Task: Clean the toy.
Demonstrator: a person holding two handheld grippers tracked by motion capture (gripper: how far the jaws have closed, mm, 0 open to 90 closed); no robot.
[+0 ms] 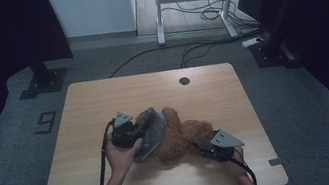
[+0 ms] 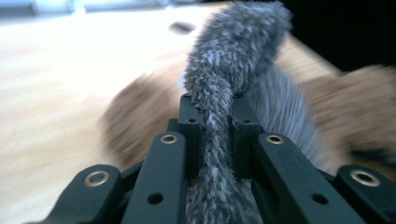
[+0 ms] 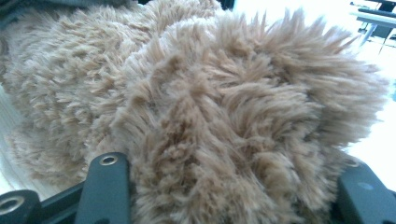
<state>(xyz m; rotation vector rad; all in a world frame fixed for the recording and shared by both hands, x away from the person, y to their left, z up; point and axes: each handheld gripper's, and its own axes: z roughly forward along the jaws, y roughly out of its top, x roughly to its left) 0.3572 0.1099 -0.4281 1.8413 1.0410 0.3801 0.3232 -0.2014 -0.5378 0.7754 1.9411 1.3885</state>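
I see the brown plush toy [image 1: 180,140] lying near the middle of the wooden table [image 1: 79,111]; my left gripper [image 2: 213,109] has its jaws clamped tight on a strip of the grey furry garment [image 2: 243,42], which drapes over the toy's left side; my right gripper [image 1: 208,150] grips the toy's brown fur at its right end, jaws pressed on either side of the bulk.
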